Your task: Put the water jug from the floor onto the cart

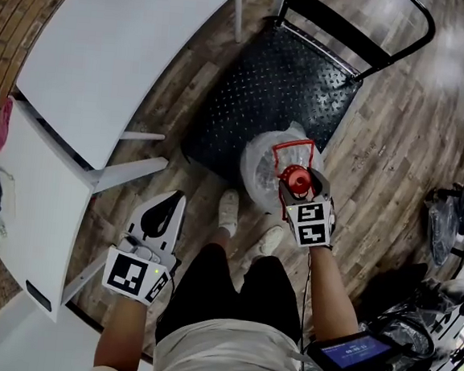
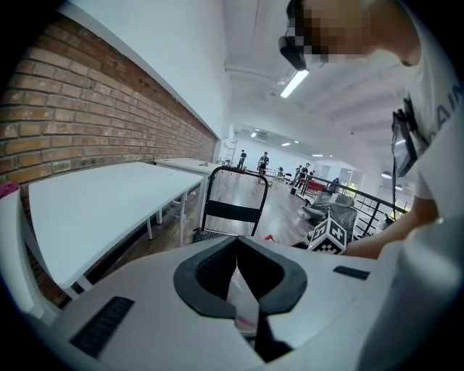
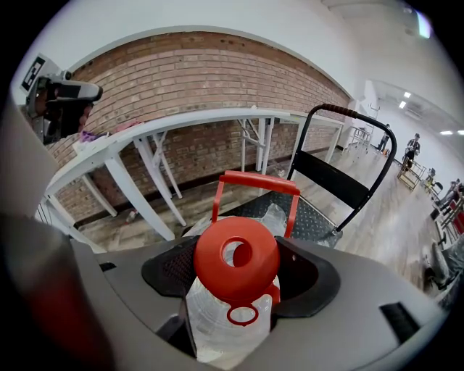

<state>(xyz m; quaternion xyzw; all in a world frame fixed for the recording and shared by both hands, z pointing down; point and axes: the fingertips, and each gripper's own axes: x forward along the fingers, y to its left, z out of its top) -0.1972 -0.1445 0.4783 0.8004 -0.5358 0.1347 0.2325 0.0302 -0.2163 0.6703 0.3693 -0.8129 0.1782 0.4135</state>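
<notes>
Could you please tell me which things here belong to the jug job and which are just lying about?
Job: jug; cart; right gripper, around the jug's neck.
Lying about: tables; bags; left gripper, shut, off to the side.

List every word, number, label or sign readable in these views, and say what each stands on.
No text reads whole.
Device screen: lit blue, print too small to read.
Shirt print: cut off at the picture's edge, unreadable.
Marker cubes: black-and-white square patterns, no letters.
Water jug: no label shows.
</notes>
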